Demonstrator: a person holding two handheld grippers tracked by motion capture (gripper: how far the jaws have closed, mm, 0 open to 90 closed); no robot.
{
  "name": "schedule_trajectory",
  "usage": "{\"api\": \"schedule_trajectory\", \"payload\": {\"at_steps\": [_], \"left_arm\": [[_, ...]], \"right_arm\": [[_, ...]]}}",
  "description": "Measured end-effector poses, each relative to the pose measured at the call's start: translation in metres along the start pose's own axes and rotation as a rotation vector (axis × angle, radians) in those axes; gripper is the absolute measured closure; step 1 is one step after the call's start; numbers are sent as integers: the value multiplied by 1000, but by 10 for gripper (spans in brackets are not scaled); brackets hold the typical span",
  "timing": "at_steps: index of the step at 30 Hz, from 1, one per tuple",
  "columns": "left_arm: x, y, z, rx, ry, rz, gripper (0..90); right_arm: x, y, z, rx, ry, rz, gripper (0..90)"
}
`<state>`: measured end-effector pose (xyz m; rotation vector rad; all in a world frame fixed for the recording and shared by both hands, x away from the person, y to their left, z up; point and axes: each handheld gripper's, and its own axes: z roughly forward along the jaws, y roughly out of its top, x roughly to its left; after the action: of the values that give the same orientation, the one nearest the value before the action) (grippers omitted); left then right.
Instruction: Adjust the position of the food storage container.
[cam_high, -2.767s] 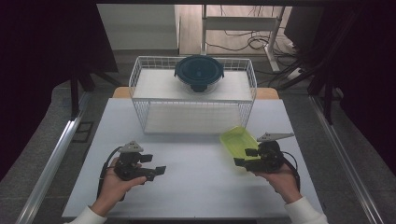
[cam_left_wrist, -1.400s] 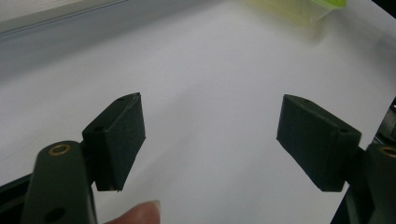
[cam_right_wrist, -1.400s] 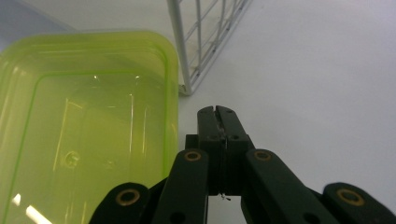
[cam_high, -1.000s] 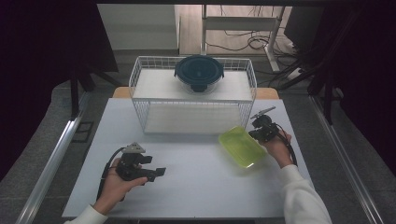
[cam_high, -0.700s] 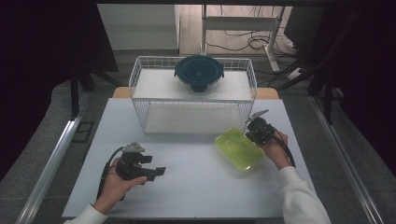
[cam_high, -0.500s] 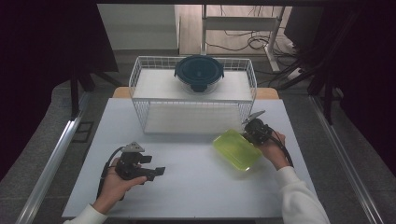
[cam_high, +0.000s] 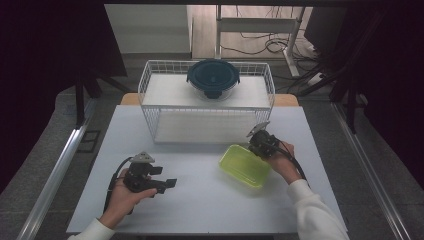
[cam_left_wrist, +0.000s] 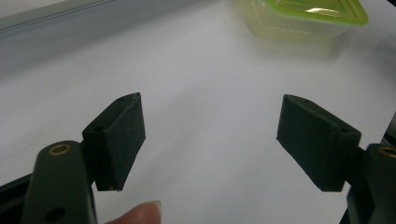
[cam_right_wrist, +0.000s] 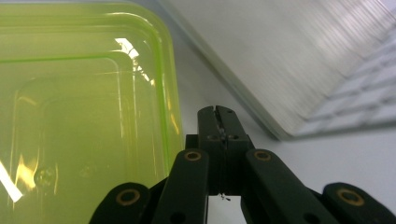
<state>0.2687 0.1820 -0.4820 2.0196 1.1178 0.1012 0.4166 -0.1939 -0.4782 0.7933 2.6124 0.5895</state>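
A translucent yellow-green plastic container (cam_high: 245, 165) lies on the white table (cam_high: 200, 210), right of centre. In the right gripper view its rim (cam_right_wrist: 84, 107) takes up the left half. My right gripper (cam_high: 260, 142) (cam_right_wrist: 218, 110) is shut with nothing between its jaws. Its tips sit close against the container's far right edge; I cannot tell if they touch. My left gripper (cam_high: 167, 184) (cam_left_wrist: 210, 116) rests low over the table at the front left, open and empty. The left gripper view has the container (cam_left_wrist: 303, 18) farther off.
A white wire basket (cam_high: 150, 100) stands at the back of the table, with a dark round bowl-shaped thing (cam_high: 213, 77) on its far rim. Its front wall is just behind the right gripper. A white sleeve (cam_high: 315, 215) comes in at the bottom right.
My right gripper, still shut, has moved left along the basket's front. The yellow-green container has slid left and a little nearer with it. The left gripper has stayed put.
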Motion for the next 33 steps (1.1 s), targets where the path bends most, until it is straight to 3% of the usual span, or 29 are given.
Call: {"api": "schedule_trajectory", "payload": {"at_steps": [7,17,20,24,29,33], "left_arm": [[2,0,0,1,0,-1,235],[4,1,3,9,-8,-6,235],[5,1,3,9,-9,-8,235],[5,1,3,7,-7,-9,235],[6,0,0,2,-2,-14,235],[6,0,0,7,0,-9,235]], "right_arm": [[17,9,4,-3,27,-51,886],[56,25,9,6,96,-138,887],[61,26,9,11,96,-161,886],[58,25,7,17,84,-154,886],[34,6,-21,-31,31,-44,886],[20,-22,-45,-41,4,89,887]]}}
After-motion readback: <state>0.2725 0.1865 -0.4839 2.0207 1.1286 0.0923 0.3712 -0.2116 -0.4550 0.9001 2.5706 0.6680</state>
